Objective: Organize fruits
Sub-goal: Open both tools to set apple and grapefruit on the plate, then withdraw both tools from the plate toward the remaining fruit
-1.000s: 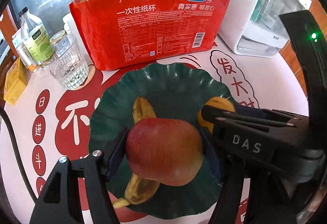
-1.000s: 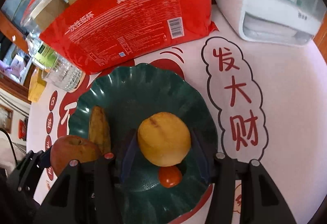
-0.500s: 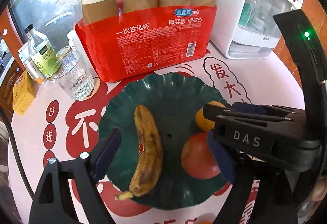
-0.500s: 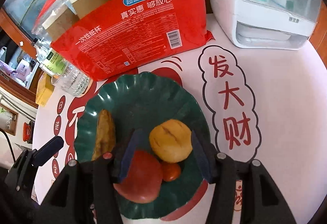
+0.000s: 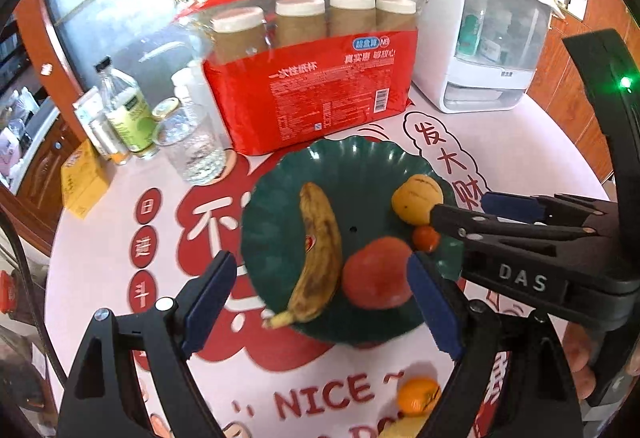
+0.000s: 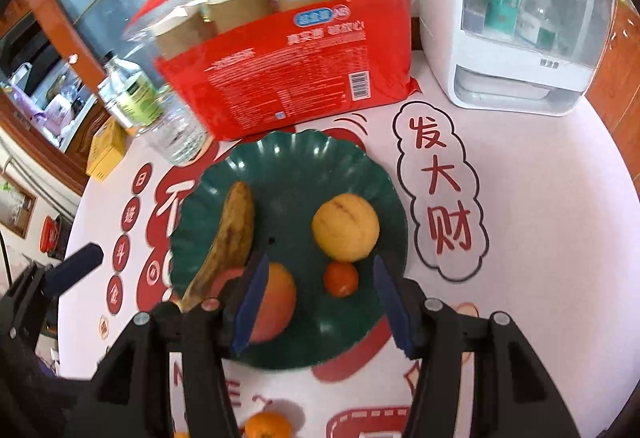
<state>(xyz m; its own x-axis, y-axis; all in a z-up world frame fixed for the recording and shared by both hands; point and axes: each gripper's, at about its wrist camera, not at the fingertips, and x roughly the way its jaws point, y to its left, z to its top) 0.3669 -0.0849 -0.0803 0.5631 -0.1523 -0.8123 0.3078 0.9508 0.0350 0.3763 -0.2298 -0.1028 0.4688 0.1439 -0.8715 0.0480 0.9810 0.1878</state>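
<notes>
The left gripper (image 5: 318, 302) is hanging spread wide and empty above the near rim of the green plate (image 5: 352, 162), and the right gripper (image 6: 320, 302) is likewise gaping with nothing between its pads. On the plate the red apple (image 5: 376, 274) is sitting at about 6 o'clock, the spotted banana (image 5: 320, 250) is lying along the 9 o'clock side, the yellow fruit (image 6: 346, 228) is resting at 3 o'clock, and the small tomato (image 6: 341, 279) is sitting just beside it. An orange (image 5: 418, 394) is waiting off the plate at 6 o'clock, near the printed tablecloth (image 5: 520, 146) lettering. Judging by that, the fetch is next: whichever gripper goes should be approaching from above, straddling the orange evenly and squeezing gently so it is not rolling away.
</notes>
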